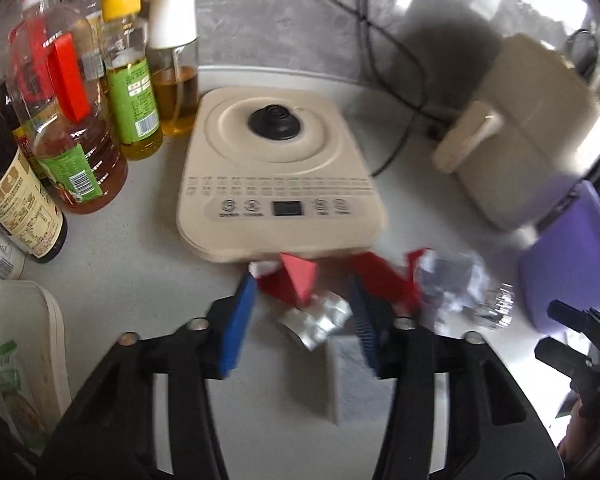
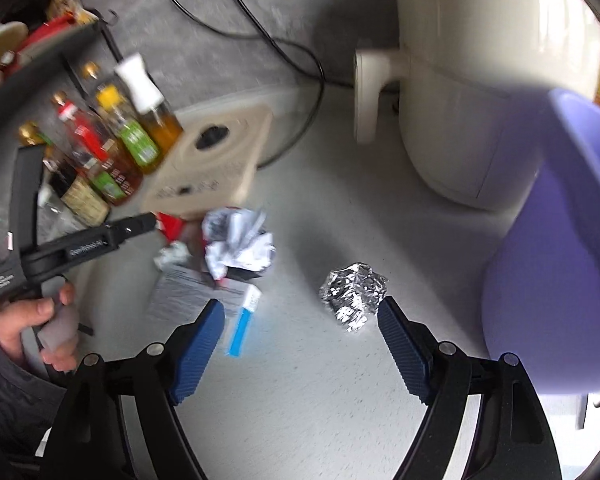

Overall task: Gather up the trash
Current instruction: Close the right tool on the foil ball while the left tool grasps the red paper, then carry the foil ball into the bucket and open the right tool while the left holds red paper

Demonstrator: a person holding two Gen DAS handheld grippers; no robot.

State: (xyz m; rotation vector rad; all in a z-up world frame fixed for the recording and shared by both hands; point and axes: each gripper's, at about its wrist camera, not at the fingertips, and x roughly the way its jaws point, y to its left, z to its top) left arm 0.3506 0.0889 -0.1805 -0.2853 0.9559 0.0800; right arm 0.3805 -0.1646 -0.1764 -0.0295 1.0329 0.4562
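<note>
Right tool (image 2: 300, 316) gapes wide, and the foil ball (image 2: 354, 296) sits on the surface just inside its right finger. Left tool (image 1: 302, 316), also spread, straddles the red wrapper (image 1: 300, 284).

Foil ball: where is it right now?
Right wrist view: the foil ball lies on the counter, just inside the right gripper's right fingertip, jaws open. Purple bin to its right, crumpled paper to its left.
</note>
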